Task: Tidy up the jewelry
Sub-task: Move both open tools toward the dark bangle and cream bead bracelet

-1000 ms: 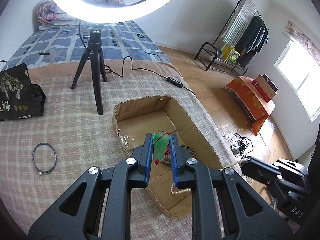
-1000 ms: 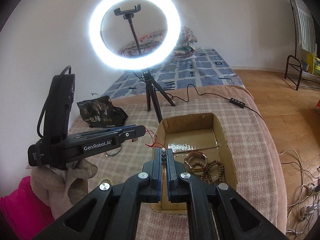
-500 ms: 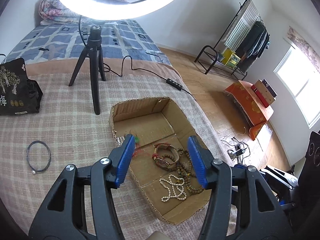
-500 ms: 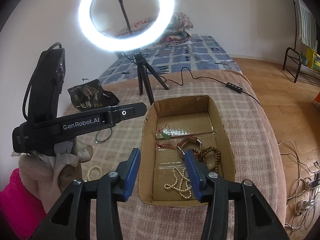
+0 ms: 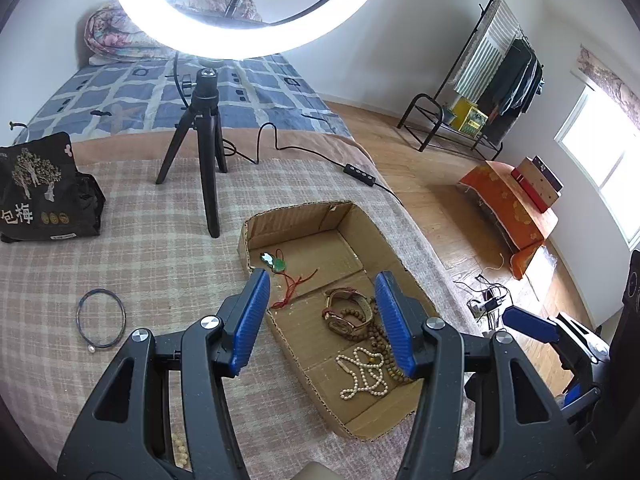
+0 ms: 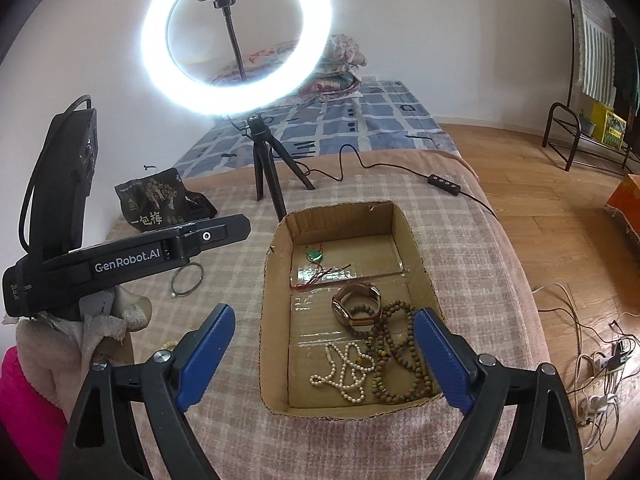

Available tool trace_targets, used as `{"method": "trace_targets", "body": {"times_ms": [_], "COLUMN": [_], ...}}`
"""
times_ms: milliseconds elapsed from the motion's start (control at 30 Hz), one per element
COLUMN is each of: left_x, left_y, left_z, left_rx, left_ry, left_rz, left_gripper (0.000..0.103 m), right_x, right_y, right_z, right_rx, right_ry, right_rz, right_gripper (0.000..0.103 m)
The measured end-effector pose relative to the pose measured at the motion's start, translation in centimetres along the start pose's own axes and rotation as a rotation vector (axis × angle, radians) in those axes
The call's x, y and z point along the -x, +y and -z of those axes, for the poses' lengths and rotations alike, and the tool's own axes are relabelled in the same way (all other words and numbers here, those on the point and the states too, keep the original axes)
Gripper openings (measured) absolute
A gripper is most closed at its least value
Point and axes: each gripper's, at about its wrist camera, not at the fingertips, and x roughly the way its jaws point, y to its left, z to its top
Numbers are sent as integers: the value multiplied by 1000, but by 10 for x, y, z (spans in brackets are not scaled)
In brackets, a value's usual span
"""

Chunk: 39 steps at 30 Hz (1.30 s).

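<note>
Dark cord necklace (image 5: 100, 322) is lying on the bed left of the box (image 5: 400, 264), nearer the empty, parted left tongs (image 5: 320, 320); right tongs (image 6: 324, 356) are opening, empty.

Tripod (image 5: 202, 152) blocks behind the open-topped box (image 5: 308, 216).

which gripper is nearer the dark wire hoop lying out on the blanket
Left. The left gripper hovers at the box's near-left edge, beside the dark wire hoop. The right gripper hangs over the cardboard box, farther off.
</note>
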Motion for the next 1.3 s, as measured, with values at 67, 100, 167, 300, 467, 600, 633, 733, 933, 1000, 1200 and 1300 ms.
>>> {"method": "trace_targets", "body": {"times_ms": [67,100,167,300,467,600,633,733,933,1000,1200,1300], "left_x": [6,9,17,34,61,82,87,97,111,113,116,115], "left_y": [2,3,7,22,52,81,89,111,152,162,183,194], "left_z": [0,0,0,1,3,4,4,7,14,18,28,33], "left_rx": [-3,-6,-13,-22,-1,18,27,60,121,126,133,133], "left_ry": [-6,-10,-21,-36,-61,-82,-83,-89,-74,-67,-42,-24], "left_rz": [-10,-17,-31,-69,-109,-164,-178,-208,-252,-266,-289,-306], "left_gripper": [56,56,56,56,56,56,58,70,70,70,70,70], "right_x": [2,3,6,10,13,15,15,9,-11,-22,-51,-60], "right_y": [2,4,6,12,25,44,50,66,101,112,132,139], "right_z": [-1,-2,-4,-5,-6,-6,-6,-6,2,7,13,15], "right_rx": [4,5,1,0,15,50,62,96,175,208,238,236], "right_ry": [-10,-17,-33,-72,-111,-144,-145,-135,-88,-58,20,40], "right_rz": [14,23,49,83,72,51,47,22,-40,-48,-85,-112], "right_gripper": [99,100,101,103,103,103,103,103,103,103,103,103]}}
